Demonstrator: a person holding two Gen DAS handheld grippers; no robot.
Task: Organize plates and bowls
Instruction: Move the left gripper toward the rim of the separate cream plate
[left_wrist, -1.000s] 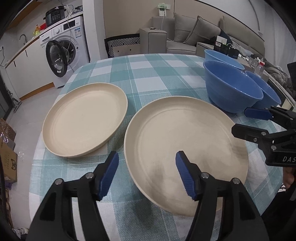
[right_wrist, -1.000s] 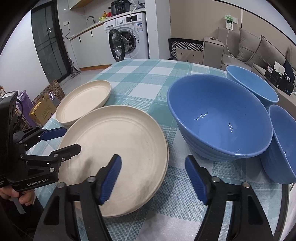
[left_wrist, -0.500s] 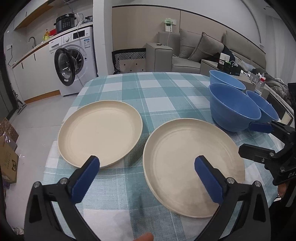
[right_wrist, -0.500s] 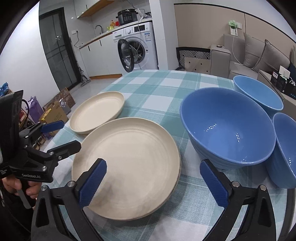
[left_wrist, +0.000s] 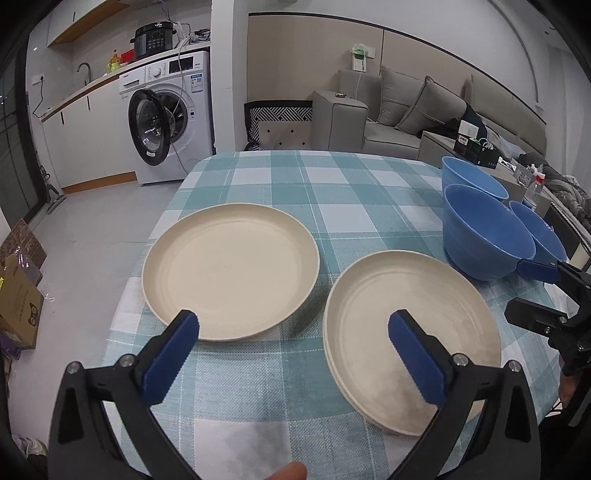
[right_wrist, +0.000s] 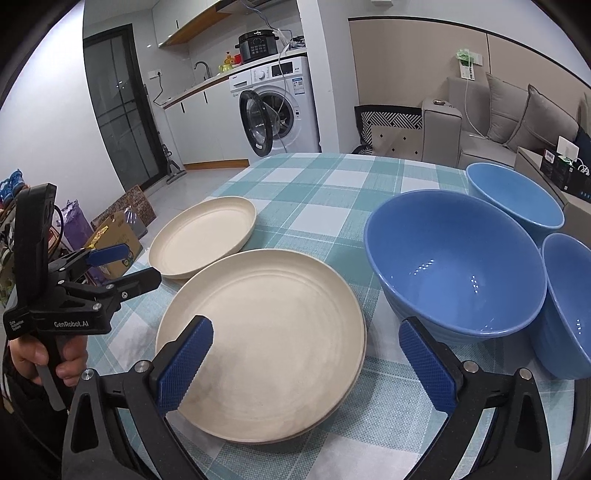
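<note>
Two cream plates lie on the checked tablecloth: a left plate (left_wrist: 231, 269) (right_wrist: 203, 240) and a right plate (left_wrist: 410, 325) (right_wrist: 258, 336) that seems to rest on another one. Three blue bowls stand at the right: a big one (left_wrist: 484, 236) (right_wrist: 454, 258), a far one (left_wrist: 469, 177) (right_wrist: 513, 195) and a near-right one (left_wrist: 539, 236) (right_wrist: 569, 306). My left gripper (left_wrist: 293, 339) is open and empty, held above the table's near edge between the plates. My right gripper (right_wrist: 304, 350) is open and empty, over the right plate's near edge.
The table (left_wrist: 332, 177) is round with a teal checked cloth. A washing machine (left_wrist: 173, 110) with its door open stands beyond it on the left, a grey sofa (left_wrist: 406, 114) behind. Cardboard boxes (left_wrist: 18, 295) lie on the floor at left.
Both grippers have opened wide and drawn back and up from the right plate. The plates and bowls have not moved.
</note>
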